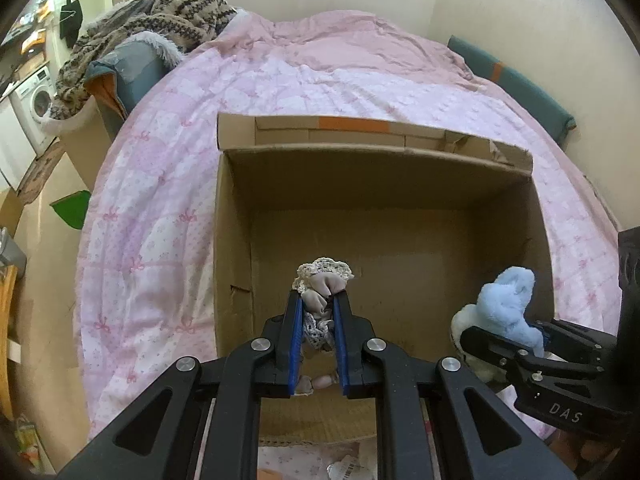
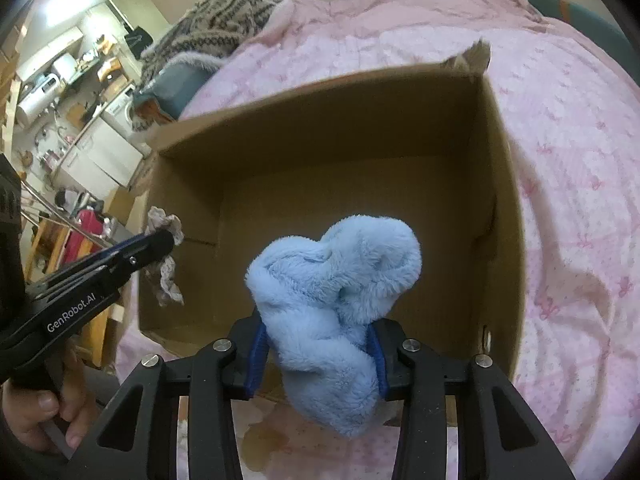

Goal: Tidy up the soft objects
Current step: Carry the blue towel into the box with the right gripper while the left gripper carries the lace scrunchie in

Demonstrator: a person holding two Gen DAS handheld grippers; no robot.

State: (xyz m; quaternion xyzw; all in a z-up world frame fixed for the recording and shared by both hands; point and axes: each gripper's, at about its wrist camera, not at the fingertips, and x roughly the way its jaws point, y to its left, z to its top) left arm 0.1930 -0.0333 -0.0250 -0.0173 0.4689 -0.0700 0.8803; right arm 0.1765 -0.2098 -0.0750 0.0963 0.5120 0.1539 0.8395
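The left gripper (image 1: 319, 300) clamps a small beige cloth doll with cream crochet trim (image 1: 323, 280) above the open brown cardboard box (image 1: 384, 200) on the pink quilted bed (image 1: 160, 200). The right gripper (image 2: 318, 344) grips a fluffy light-blue plush toy (image 2: 336, 296), apparently over the box's near edge.

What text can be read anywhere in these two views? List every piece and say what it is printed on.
"DAS": white letters on the black body of the right gripper, seen from the left wrist view.
"GenRobot.AI": white letters on the black body of the left gripper, seen from the right wrist view.
A barcode tag lies on the bedding; too small to read.
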